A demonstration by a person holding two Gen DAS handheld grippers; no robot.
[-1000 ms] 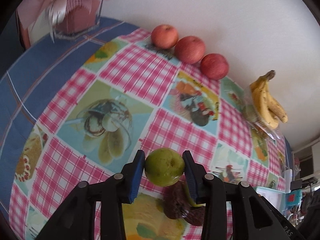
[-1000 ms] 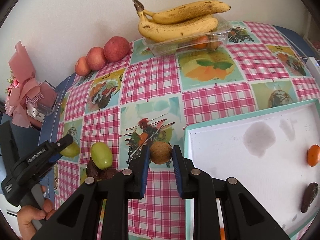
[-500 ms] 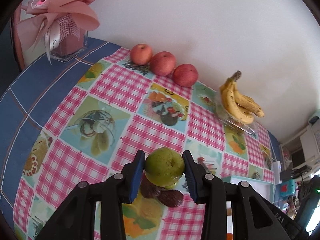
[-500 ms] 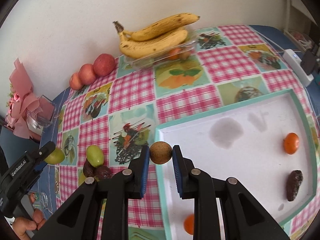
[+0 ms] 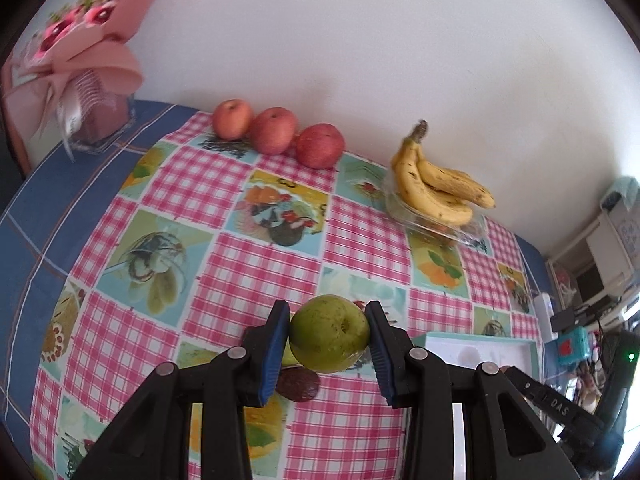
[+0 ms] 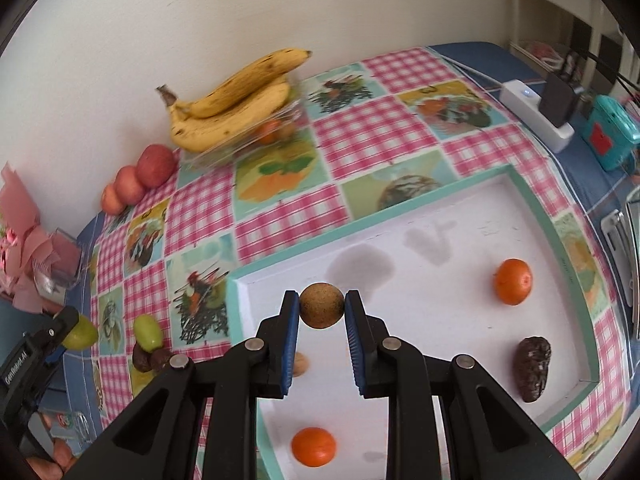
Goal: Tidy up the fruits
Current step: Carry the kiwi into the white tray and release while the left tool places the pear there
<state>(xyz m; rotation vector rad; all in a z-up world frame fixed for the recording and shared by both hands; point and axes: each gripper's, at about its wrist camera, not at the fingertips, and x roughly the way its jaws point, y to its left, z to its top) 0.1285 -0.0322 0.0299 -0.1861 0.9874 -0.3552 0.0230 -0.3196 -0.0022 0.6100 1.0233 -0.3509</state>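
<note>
Two grippers loaded: right gripper [image 6: 322, 310] pinches a brown round fruit [image 6: 321, 305] directly above the white tray [image 6: 400, 216]; left gripper [image 5: 328, 334] pinches a green apple [image 5: 329, 333], tray lying right.

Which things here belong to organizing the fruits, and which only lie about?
Job: green fruit in left tongs; brown fruit in right tongs; tray; oranges; bananas; apples.
Lying about: bouquet; power strip.
</note>
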